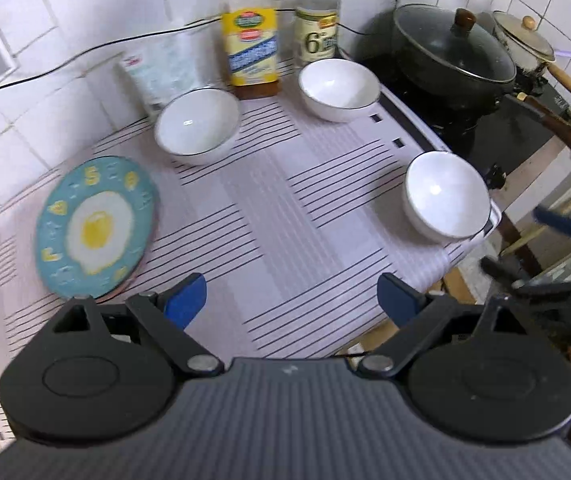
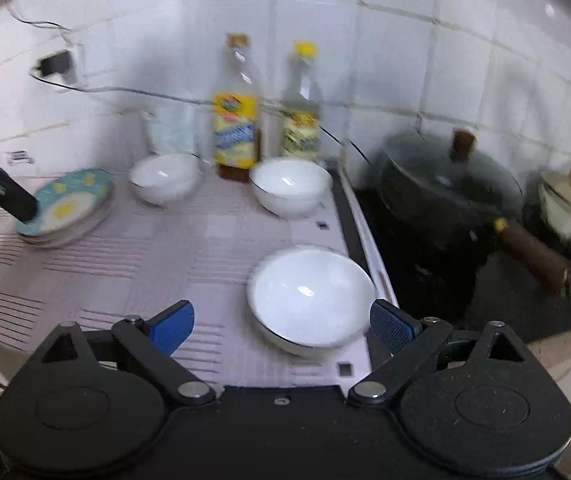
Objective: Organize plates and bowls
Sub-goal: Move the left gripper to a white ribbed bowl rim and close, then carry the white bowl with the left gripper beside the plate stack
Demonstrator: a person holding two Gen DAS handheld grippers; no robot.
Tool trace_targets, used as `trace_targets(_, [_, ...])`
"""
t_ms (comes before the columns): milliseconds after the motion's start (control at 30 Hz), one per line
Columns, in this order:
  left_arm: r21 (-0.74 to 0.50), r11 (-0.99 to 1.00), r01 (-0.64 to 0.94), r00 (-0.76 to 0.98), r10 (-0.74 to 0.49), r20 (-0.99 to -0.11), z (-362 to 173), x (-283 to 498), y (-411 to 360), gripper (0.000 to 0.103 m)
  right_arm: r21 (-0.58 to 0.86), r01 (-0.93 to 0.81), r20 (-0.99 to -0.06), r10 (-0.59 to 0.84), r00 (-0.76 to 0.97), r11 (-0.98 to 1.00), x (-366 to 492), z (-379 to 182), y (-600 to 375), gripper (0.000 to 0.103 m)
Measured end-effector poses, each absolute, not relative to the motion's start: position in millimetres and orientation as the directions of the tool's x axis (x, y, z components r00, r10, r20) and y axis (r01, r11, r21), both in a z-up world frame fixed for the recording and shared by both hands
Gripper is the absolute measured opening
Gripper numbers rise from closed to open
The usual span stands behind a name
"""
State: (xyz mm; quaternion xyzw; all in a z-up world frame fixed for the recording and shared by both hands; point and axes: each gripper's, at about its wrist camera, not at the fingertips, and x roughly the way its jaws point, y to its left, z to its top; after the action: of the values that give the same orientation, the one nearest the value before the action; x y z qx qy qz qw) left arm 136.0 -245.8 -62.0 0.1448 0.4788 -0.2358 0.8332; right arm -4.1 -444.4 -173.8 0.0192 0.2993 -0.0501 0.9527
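Three white bowls stand on the striped cloth: one back left, one back centre, one at the right edge. A teal fried-egg plate lies at the left; in the right wrist view it tops a small stack of plates. My left gripper is open and empty above the cloth's front, right of the plate. My right gripper is open, with the right-edge bowl just ahead between its fingers, the right finger by its rim.
Two bottles and a packet stand against the tiled wall. A black lidded pan and a cream pot sit on the dark stove at the right. The cloth's front edge drops off.
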Motion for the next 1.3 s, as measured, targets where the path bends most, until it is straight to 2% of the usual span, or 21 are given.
trace_targets(333, [-0.164, 0.819, 0.549, 0.360, -0.409, -0.838, -122.2, 157.0, -322.7, 0.092, -0.003, 0.072, -0.604, -0.059, 0.794, 0.997, 29.5, -247.9, -458.2, 0.097])
trace_targets(467, [-0.213, 0.816, 0.537, 0.332, -0.436, -0.836, -151.0, 170.5, -345.4, 0.091, 0.018, 0.093, -0.584, -0.065, 0.809, 0.996, 44.6, -265.8, -463.7, 0.097])
trace_targets(633, [-0.216, 0.810, 0.545, 0.310, -0.434, -0.846, -176.8, 179.6, -368.6, 0.087, 0.007, 0.085, -0.530, -0.069, 0.845, 0.996, 46.0, -268.8, -461.5, 0.096])
trace_targets(733, [-0.220, 0.802, 0.555, 0.303, -0.441, -0.845, -187.5, 184.6, -377.5, 0.074, -0.002, 0.080, -0.519, -0.069, 0.852, 0.997, 49.9, -271.2, -463.1, 0.097])
trace_targets(800, [-0.246, 0.802, 0.545, 0.280, -0.450, -0.848, -194.0, 189.6, -379.9, 0.056, 0.007, 0.081, -0.518, -0.066, 0.853, 0.997, 52.2, -275.1, -464.8, 0.097])
trace_targets(833, [-0.256, 0.802, 0.540, 0.270, -0.453, -0.850, -196.2, 191.8, -379.7, 0.053, 0.016, 0.082, -0.518, -0.062, 0.853, 0.996, 53.6, -277.3, -465.4, 0.097])
trace_targets(900, [-0.263, 0.803, 0.535, 0.260, -0.452, -0.853, -202.4, 194.2, -381.1, 0.035, 0.023, 0.083, -0.511, -0.059, 0.857, 0.996, 55.3, -280.7, -464.5, 0.096])
trace_targets(1067, [-0.301, 0.793, 0.530, 0.244, -0.482, -0.841, -207.4, 195.2, -378.2, 0.017, 0.042, 0.092, -0.488, -0.060, 0.871, 0.995, 57.4, -278.7, -461.6, 0.096])
trace_targets(1300, [-0.277, 0.810, 0.517, 0.282, -0.467, -0.838, -203.2, 184.0, -369.6, 0.016, 0.053, 0.096, -0.485, -0.058, 0.873, 0.994, 56.0, -274.2, -453.7, 0.096])
